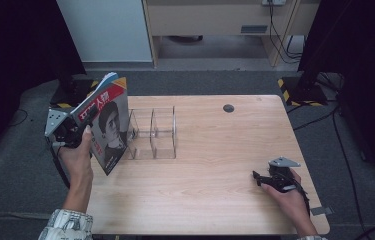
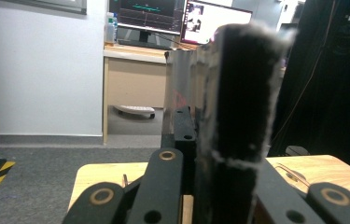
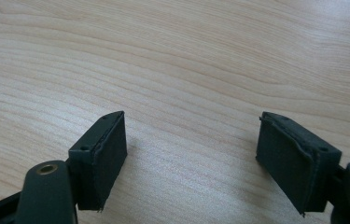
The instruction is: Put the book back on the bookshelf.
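So the left tool (image 1: 77,131) is clamped on a magazine (image 1: 106,125) with a red masthead and a black-and-white portrait cover, held upright over the table's (image 1: 215,150) left edge. Light wood table, grey carpet around it, pale cabinet behind. A clear acrylic divider rack (image 1: 154,133) sits just beside the magazine. The right tool (image 1: 259,178) rests near the front right, jaws spread, nothing between them.

The left gripper (image 1: 82,131) is raised at the near-left edge of the scene, its jaws clamped tight, with the left hand (image 1: 77,155) and forearm rising from the near edge. The right gripper (image 1: 261,179) lies low at near right, pointing left, its jaws standing wide apart with nothing between them. The right hand (image 1: 287,197) grips it from behind.
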Tool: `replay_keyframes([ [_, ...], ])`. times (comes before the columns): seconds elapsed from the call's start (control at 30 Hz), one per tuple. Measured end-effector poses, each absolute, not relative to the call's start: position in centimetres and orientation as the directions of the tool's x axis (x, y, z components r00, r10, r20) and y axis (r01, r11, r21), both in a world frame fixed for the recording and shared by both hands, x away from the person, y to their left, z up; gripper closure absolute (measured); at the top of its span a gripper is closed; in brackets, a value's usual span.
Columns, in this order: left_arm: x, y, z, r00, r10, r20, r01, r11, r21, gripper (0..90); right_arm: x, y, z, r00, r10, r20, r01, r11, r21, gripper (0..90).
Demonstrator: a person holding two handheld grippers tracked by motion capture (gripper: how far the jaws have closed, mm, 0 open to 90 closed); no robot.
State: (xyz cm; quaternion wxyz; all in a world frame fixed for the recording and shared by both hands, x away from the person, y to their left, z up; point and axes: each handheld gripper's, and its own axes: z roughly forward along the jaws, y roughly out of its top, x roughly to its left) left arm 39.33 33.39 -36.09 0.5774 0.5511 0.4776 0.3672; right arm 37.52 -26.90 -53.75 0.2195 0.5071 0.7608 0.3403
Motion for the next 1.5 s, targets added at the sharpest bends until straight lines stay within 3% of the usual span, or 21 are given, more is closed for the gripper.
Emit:
replay_keyframes([
  [1.5, 39.0, 33.7, -38.2, 0.260, 0.944, -0.204, 0.057, 0.196, 0.979, 85.6, 37.5, -26.9, -53.8, -0.400, 0.916, 0.007, 0.617, 0.264, 0.741, 24.6],
])
